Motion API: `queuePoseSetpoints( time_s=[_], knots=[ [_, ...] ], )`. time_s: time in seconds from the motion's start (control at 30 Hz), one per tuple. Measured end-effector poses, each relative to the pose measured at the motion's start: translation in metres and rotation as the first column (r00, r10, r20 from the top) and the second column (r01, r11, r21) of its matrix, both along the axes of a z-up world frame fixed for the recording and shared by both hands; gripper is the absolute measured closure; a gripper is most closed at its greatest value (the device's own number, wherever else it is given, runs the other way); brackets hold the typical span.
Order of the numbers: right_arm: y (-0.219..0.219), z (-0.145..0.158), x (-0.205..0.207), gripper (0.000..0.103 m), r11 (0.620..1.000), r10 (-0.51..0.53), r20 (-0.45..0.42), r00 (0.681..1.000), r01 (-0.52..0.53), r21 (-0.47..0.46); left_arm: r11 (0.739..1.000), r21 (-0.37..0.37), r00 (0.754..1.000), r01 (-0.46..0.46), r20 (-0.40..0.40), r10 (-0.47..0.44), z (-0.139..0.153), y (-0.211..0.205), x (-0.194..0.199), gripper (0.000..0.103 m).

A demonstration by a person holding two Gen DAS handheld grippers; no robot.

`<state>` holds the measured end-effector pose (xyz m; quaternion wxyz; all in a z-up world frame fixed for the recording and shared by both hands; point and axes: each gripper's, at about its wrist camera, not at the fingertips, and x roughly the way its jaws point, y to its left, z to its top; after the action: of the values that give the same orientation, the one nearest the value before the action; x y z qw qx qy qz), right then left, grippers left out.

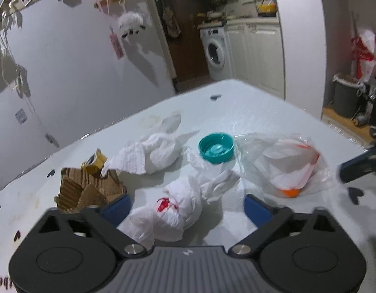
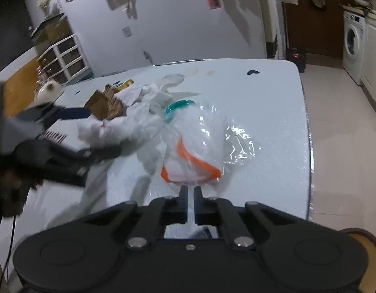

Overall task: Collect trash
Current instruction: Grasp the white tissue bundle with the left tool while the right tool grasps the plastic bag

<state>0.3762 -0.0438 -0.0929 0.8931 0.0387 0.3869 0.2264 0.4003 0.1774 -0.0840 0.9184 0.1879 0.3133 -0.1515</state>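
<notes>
Trash lies on a pale table (image 1: 249, 102). A crumpled white wrapper with a red mark (image 1: 173, 210) sits between the fingers of my open left gripper (image 1: 185, 204). Beyond it lie a crumpled paper towel (image 1: 153, 156), a teal lid (image 1: 216, 147), torn cardboard (image 1: 90, 190) with a gold foil piece (image 1: 95, 163), and a clear plastic bag with orange trim (image 1: 290, 166). In the right wrist view my right gripper (image 2: 191, 190) is shut on the near edge of the clear bag (image 2: 200, 141). The left gripper (image 2: 73, 131) shows blurred at left.
The table's right edge (image 2: 307, 127) drops to a tiled floor. A washing machine (image 1: 216, 53) and cabinets stand beyond. A white wall runs along the left. A bin (image 1: 344, 95) stands at far right. A brown round object (image 2: 366, 256) sits at the lower right.
</notes>
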Motion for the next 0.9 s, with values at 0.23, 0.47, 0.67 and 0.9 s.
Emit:
queuePoseSetpoints(
  time_s=[0.23,0.47,0.67,0.9],
  knots=[
    [-0.012,0.009,-0.036,0.102,0.993,0.097,0.105,0.990,-0.090,-0.073,0.996,0.022,0.996,-0.089,0.006,0.089,-0.004,-0.002,-0.006,0.053],
    [-0.001,0.022,-0.039,0.076,0.991,0.117,0.241,0.963,-0.098,-0.089,0.991,-0.012,0.991,-0.132,0.014,0.132,-0.003,0.000,-0.035,0.059],
    [0.026,0.023,-0.015,0.052,0.985,0.117,0.307,0.944,-0.071,-0.159,0.978,-0.083,0.981,-0.193,-0.007,0.193,0.006,-0.003,-0.064,0.063],
    [0.060,0.009,0.006,0.061,0.935,0.195,0.309,0.931,-0.081,-0.345,0.958,-0.143,0.968,-0.250,-0.024,0.250,0.015,-0.004,-0.093,0.065]
  ],
)
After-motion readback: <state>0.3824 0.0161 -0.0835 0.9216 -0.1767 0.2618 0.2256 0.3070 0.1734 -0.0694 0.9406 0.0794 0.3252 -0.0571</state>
